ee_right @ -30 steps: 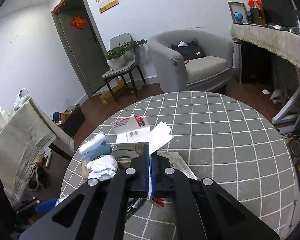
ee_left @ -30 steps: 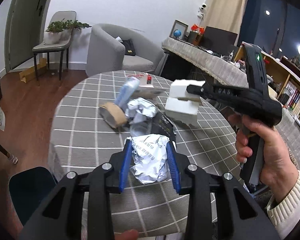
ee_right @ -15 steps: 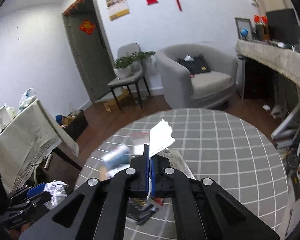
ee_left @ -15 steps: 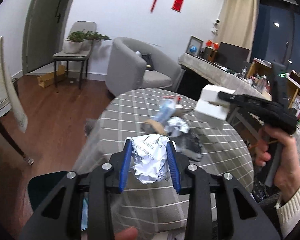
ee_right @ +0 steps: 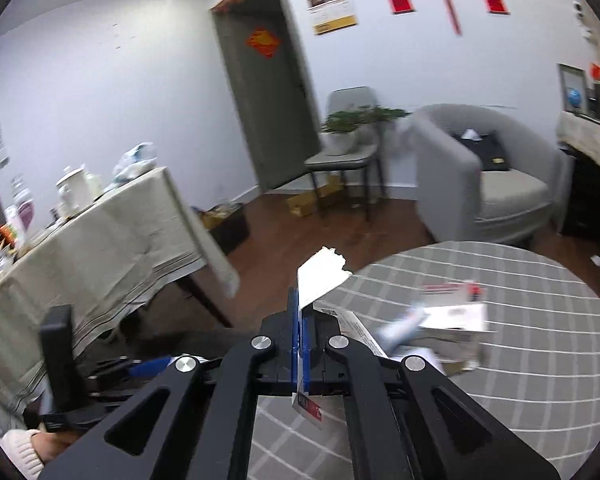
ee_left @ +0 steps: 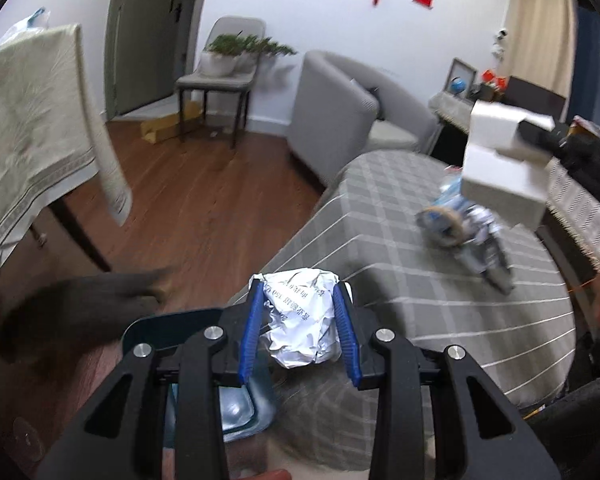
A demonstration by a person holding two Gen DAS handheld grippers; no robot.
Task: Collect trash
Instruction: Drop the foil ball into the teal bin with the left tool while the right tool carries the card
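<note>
A crumpled silver foil wrapper (ee_left: 300,316) is pinched between the blue pads of the left gripper (ee_left: 299,334), past the grey checked tablecloth's (ee_left: 440,308) edge. A white cardboard box (ee_right: 320,280) is clamped by its torn flap in the pressed-together right gripper (ee_right: 300,340). More litter (ee_left: 460,228) is seen on the cloth ahead-right of the left jaws.

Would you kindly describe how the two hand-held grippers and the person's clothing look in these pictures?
Each hand-held gripper, left and right, is a black frame of angular linkage arms with cut-out slots and round silver bolts. The fingers carry bright blue ribbed pads. The left one's upright black handle shows in the right wrist view, and below it a cream knitted sleeve cuff.
</note>
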